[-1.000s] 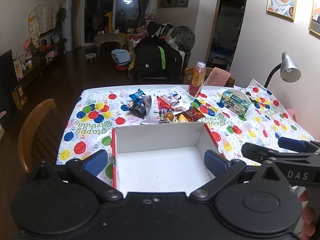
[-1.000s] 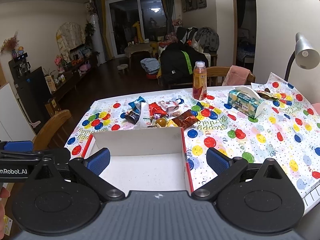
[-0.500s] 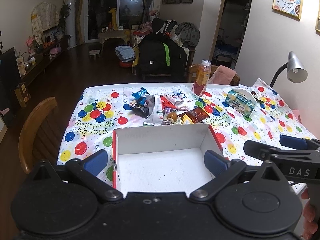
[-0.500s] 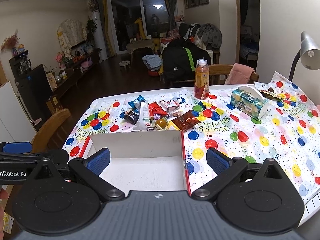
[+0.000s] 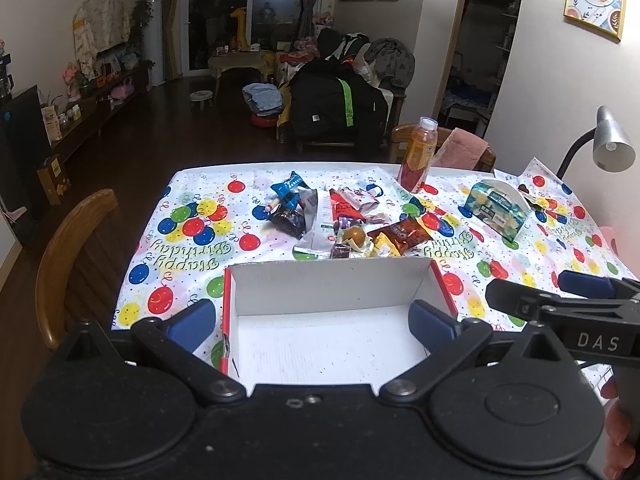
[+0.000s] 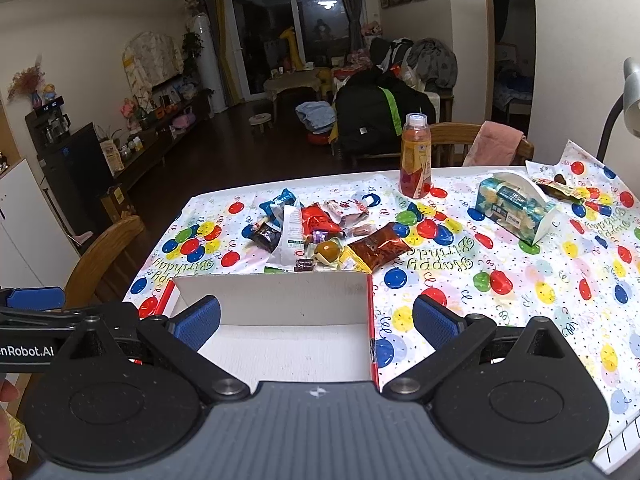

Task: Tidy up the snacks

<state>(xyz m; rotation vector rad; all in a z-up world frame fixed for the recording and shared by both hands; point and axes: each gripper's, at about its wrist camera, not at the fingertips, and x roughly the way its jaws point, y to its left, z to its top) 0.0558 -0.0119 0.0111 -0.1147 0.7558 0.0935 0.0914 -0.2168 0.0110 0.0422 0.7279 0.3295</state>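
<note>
An empty white box with red outer sides (image 5: 328, 292) (image 6: 280, 308) sits at the near edge of the balloon-print tablecloth (image 5: 192, 232). Just beyond its far wall lies a pile of snack packets (image 5: 340, 220) (image 6: 320, 232): a blue bag (image 5: 290, 190), a red packet (image 6: 316, 218), a brown foil bag (image 6: 378, 246). My left gripper (image 5: 310, 322) hangs open above the box, holding nothing. My right gripper (image 6: 316, 322) is open too, over the box's right wall, with nothing in it. In the left wrist view the right gripper's finger (image 5: 560, 304) shows at the right.
An orange drink bottle (image 6: 415, 160) stands at the table's far side. A tissue pack in a white holder (image 6: 516, 206) lies to the right, with a desk lamp (image 5: 610, 146) behind it. Wooden chairs (image 5: 72, 256) stand at the left and far side.
Both grippers have drawn back and risen slightly, so the box and snack pile sit a little lower in view. Both stay open; nothing on the table has moved.
</note>
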